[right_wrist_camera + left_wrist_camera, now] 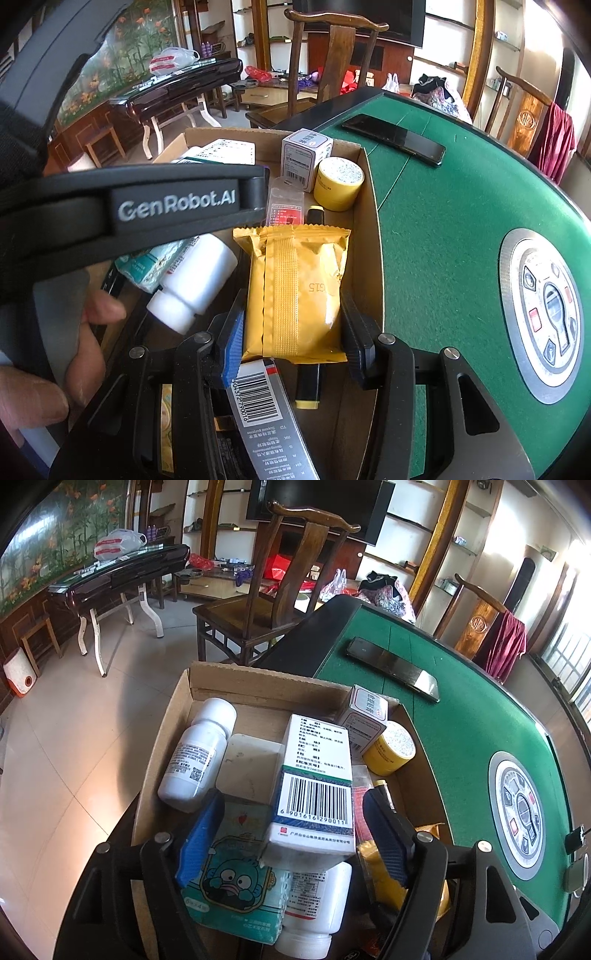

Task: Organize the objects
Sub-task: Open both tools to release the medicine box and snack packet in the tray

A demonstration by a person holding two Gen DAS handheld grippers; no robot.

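1. The left gripper hangs over the cardboard box, its fingers spread either side of the green-and-white medicine box, apparently lining up a grasp; contact is unclear.
2. The right gripper has its fingers spread flanking the yellow packet, probably about to close on it.
3. The cardboard box, at the near-left edge of the green desk, holds white bottles, a yellow jar and a tissue pack.

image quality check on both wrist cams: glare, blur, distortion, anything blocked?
Left wrist: strong fisheye bend, window at right blown out, glare strip on the phone, barcode box sharp. Right wrist: same bend, the left gripper's body blocks the upper left, slightly soft; yellow packet crisp, dark vignette corners.
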